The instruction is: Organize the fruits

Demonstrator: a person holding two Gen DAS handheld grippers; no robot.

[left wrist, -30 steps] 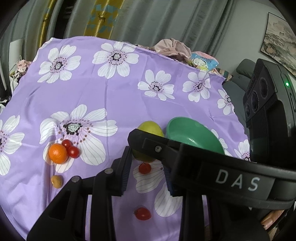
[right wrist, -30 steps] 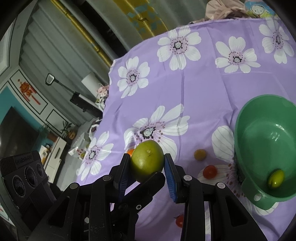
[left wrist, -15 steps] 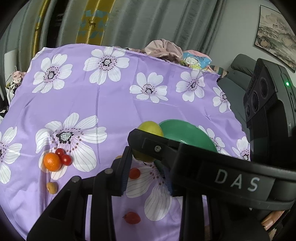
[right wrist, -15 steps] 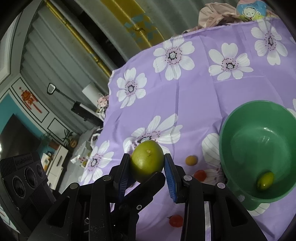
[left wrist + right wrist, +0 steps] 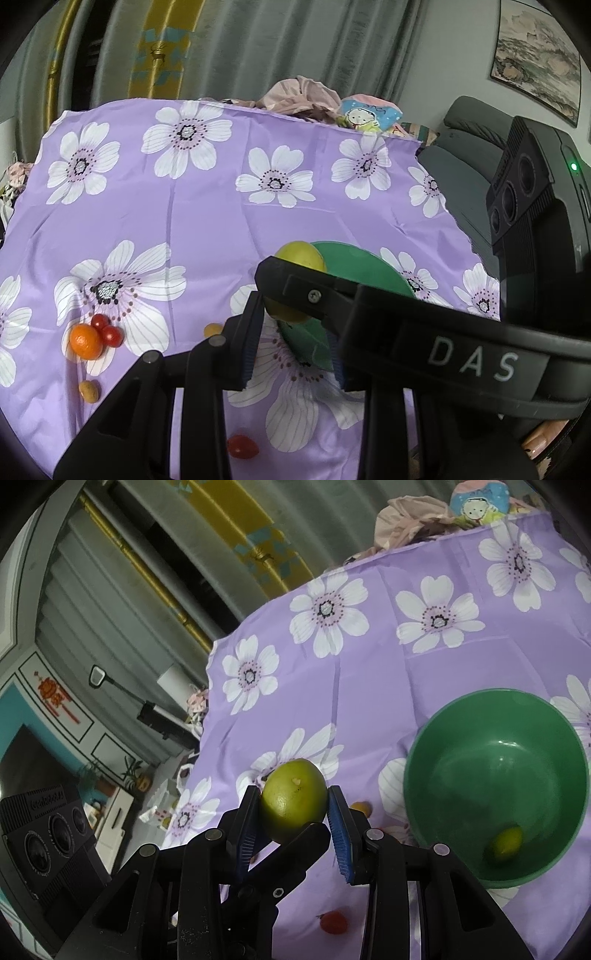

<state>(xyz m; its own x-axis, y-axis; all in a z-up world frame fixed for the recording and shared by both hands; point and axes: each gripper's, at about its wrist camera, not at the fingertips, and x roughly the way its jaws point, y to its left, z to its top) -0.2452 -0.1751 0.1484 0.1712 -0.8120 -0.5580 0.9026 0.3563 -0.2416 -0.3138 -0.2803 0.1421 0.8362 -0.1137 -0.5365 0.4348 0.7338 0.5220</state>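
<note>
Above a purple flowered cloth by grey curtains, both tools grip one green fruit.

I see a round yellow-green citrus pinched between my right tool's blue pads, clear of the bench. Right of that tool sits an upright green bowl with one small lime inside. A red tomato lies below the tool, a small yellowish fruit just beyond it.

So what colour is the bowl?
Green, plain inside; the bowl shows best in the right wrist view.
</note>
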